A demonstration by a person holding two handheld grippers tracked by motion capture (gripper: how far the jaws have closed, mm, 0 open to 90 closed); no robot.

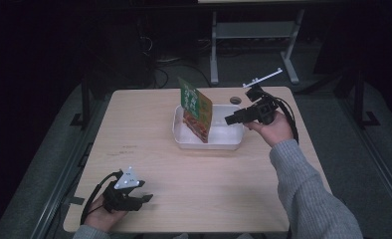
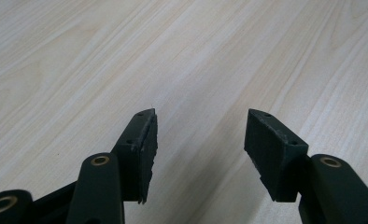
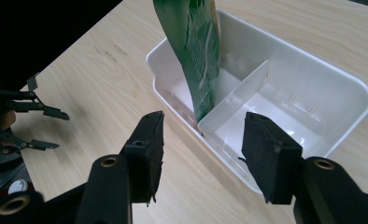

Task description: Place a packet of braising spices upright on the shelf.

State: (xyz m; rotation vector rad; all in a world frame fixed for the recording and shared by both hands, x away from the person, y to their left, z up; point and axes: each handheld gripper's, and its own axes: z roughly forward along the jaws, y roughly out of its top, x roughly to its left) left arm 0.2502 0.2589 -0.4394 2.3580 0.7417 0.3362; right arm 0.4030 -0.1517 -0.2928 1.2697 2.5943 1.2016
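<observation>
Green pouch (image 1: 196, 108) standing in divided white bin (image 1: 232, 142); right gripper (image 3: 201, 140) released at three o'clock, likely withdrawing next; left gripper (image 2: 200, 140) released, idle.

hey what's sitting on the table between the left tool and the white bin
Nothing: the high view shows bare tabletop between the left tool and the white bin.

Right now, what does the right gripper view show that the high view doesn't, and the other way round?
The right gripper view shows the divider splitting the white bin into two compartments, with the green packet leaning in the one farther from the right gripper, whose jaws stand open.

The high view shows the grey sleeve, the floor round the table and a metal frame behind it.

Both show the wooden table, the bin, the packet and the left gripper.
</observation>
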